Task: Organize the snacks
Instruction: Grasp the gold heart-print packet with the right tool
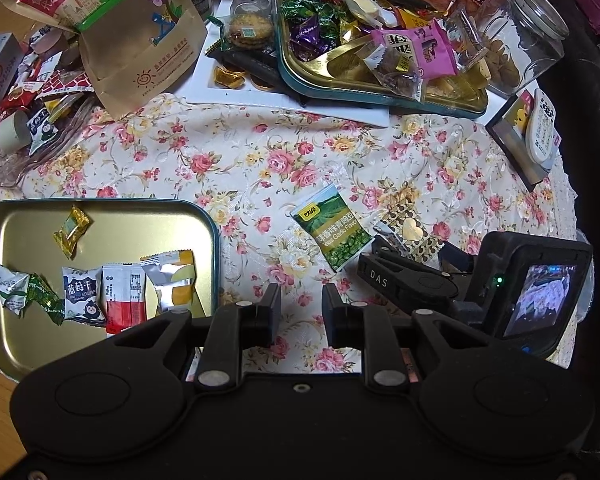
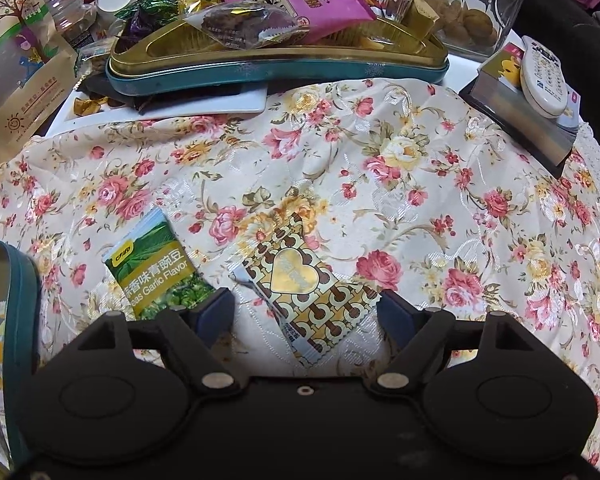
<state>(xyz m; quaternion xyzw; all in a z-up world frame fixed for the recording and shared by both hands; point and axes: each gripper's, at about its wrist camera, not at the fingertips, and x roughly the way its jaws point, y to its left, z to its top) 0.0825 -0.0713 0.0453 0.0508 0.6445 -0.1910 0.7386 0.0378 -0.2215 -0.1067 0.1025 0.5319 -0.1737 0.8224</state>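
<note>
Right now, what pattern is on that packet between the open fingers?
Brown-and-cream geometric print with a gold heart on the snack packet, clearest in the right wrist view.

Both my views are dim and warm-toned, corners falling to black and edges bowed by the fisheye, with soft glare on the gold tin tray (image 1: 4, 320) and slight blur up close.

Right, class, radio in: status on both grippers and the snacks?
Left gripper narrow, empty. Right gripper open, straddling the heart packet on the cloth. Pea packet alongside. Tray part filled.
</note>
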